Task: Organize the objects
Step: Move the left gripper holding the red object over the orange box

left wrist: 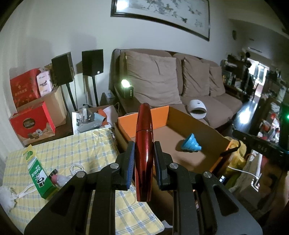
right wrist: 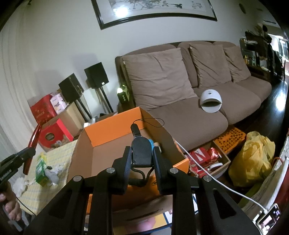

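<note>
l claw grips red tube; r claw grips black gadget.

Funnel in cardboard box; box right of table, sofa behind box; toothpaste carton on table

Brown sofa centre frame, three cushions, white domed device sitting on its seat. Framed painting on wall at top. Two black speakers on stands centre left, red gift boxes stacked left of them. Yellow plastic bag on floor, lower right in right wrist view.
</note>
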### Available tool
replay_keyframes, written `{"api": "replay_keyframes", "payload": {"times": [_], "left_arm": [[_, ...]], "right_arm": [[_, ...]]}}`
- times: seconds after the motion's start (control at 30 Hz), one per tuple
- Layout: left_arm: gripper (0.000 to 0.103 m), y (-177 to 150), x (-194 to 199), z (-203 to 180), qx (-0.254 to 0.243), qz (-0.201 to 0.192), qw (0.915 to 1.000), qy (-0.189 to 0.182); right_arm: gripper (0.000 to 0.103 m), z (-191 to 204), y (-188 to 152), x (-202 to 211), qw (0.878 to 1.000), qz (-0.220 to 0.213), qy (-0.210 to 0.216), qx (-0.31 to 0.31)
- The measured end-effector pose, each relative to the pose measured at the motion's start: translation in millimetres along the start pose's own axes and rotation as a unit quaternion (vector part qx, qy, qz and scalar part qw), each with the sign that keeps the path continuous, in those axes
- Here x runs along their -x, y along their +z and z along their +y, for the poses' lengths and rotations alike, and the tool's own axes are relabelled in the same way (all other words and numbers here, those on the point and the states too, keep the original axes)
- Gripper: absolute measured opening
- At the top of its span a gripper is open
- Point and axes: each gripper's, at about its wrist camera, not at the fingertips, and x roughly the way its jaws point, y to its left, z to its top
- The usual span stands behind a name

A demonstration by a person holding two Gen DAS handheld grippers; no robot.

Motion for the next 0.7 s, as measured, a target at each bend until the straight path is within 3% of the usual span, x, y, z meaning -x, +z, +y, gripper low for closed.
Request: {"api": "replay_keyframes", "payload": {"times": [0.7], "left_arm": [[0.019,4.1,-8.9,-20.8,-0.011,0.005,0.9998,-0.016]], "right_arm": [[0.023,4.7,-3.5,-4.0,1.000,0.004,0.004,0.006]]}}
